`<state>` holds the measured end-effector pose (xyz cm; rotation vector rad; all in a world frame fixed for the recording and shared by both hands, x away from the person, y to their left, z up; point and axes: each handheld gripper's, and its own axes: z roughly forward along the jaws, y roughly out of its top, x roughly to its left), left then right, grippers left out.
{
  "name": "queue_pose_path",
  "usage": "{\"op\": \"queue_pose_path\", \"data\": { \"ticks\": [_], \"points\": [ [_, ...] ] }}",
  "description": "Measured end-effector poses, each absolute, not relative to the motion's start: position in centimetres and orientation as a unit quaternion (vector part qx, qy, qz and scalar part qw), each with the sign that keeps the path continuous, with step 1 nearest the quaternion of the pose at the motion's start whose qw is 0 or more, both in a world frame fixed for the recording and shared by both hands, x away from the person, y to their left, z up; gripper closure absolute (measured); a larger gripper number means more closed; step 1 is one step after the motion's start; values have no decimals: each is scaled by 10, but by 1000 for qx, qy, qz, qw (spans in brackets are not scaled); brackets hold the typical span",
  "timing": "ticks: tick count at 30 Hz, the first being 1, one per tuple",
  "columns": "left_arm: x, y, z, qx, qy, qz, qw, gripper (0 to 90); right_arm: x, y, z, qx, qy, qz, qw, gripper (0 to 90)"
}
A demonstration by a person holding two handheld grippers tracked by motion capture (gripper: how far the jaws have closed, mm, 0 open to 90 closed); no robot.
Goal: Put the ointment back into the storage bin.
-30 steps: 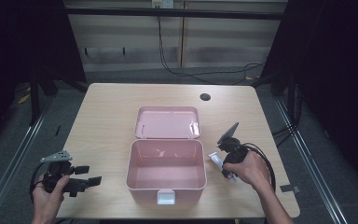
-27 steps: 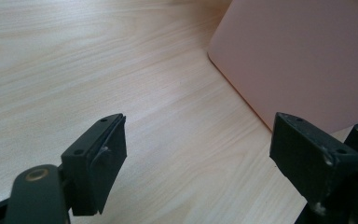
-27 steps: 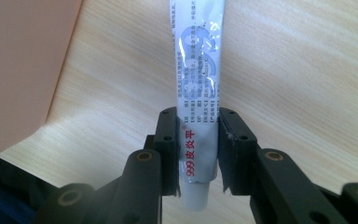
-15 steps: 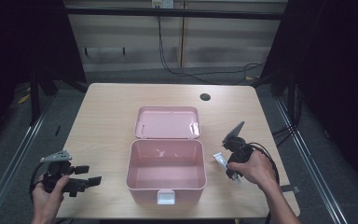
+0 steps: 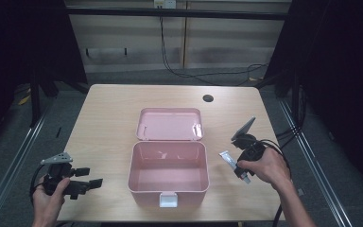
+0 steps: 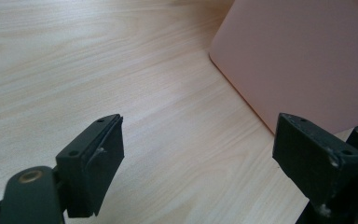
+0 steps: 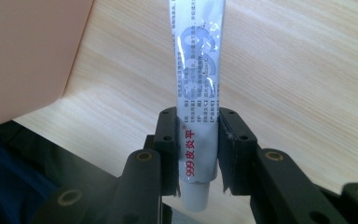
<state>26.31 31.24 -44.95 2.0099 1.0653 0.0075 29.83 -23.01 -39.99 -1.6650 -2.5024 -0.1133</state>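
Observation:
A pink plastic box (image 5: 168, 172) stands open mid-table, its lid (image 5: 170, 124) laid back flat behind it. My right gripper (image 5: 236, 166) hovers to the right of the box, shut on a white ointment tube (image 5: 228, 159). In the right gripper view the tube (image 7: 199, 70) runs up from between the jaws of the right gripper (image 7: 198, 149), cap end toward the camera, with the box wall (image 7: 28, 51) at left. My left gripper (image 5: 92, 183) rests at the front left corner, open and holding nothing. In the left gripper view the left gripper (image 6: 205, 158) faces bare wood beside the box (image 6: 303, 60).
The wooden table (image 5: 108, 113) has a round cable hole (image 5: 208, 98) at the back right. Dark floor and metal rails flank the table on both sides. A cable (image 5: 276, 146) trails from the right gripper toward the table's right edge.
My right gripper has lifted the tube off the table and drawn it slightly toward the front right. The left gripper has stayed in place.

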Motion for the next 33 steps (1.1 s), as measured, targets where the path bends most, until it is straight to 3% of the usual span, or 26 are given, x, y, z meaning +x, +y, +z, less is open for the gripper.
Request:
{"op": "queue_pose_path", "data": {
  "ticks": [33],
  "points": [
    [263, 312, -449, 803, 422, 2, 420, 164, 293, -236, -331, -521, -849, -74, 42, 712]
  ]
}}
